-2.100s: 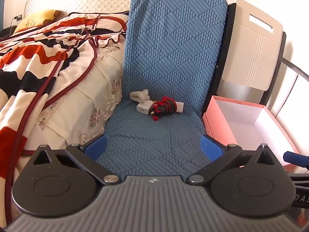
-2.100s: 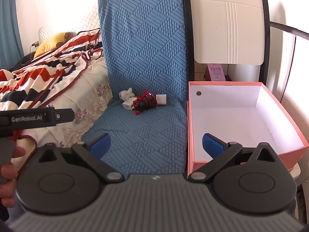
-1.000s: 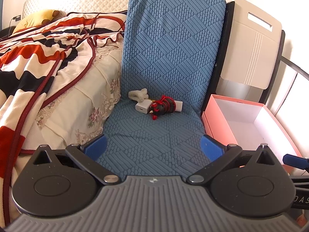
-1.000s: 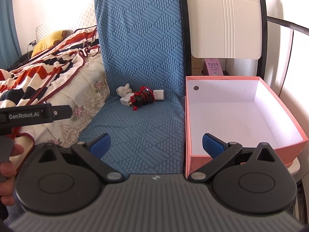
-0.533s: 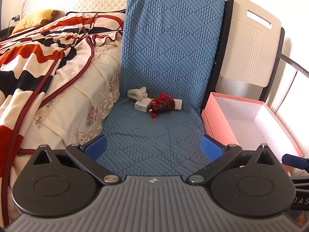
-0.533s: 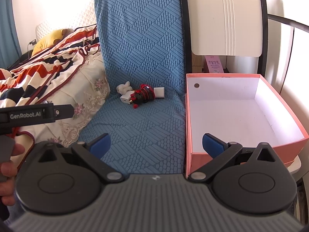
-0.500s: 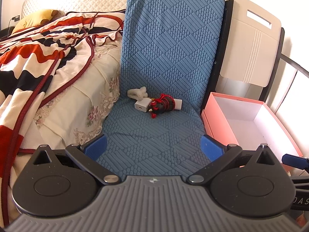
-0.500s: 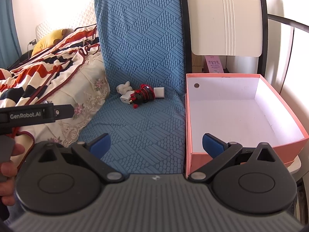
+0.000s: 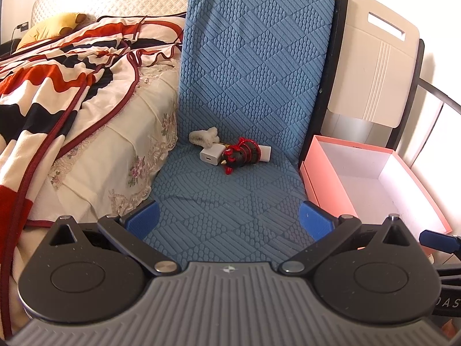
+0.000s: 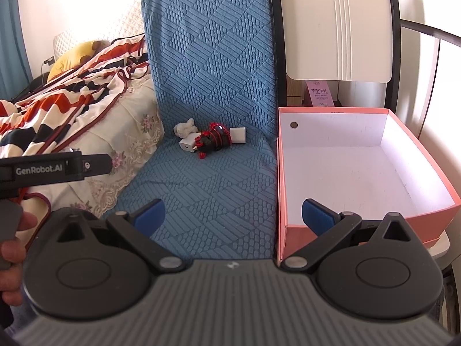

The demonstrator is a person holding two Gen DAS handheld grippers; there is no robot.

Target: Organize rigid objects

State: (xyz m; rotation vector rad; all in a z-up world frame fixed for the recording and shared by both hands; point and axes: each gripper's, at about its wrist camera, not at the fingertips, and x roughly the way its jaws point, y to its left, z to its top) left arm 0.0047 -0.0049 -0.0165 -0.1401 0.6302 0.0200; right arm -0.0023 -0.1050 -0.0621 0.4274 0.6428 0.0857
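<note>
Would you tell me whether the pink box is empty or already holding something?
Empty: the pink box shows only bare white floor and walls.

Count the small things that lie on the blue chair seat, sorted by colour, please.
White: 2, charger block and white block
Cream: 1, fuzzy clip
Red and black: 1, toy figure
Total: 4

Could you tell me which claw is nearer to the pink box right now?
Right. The right claw has one finger overlapping the pink box's front wall; the left claw hovers over the blue chair seat beside it.
</note>
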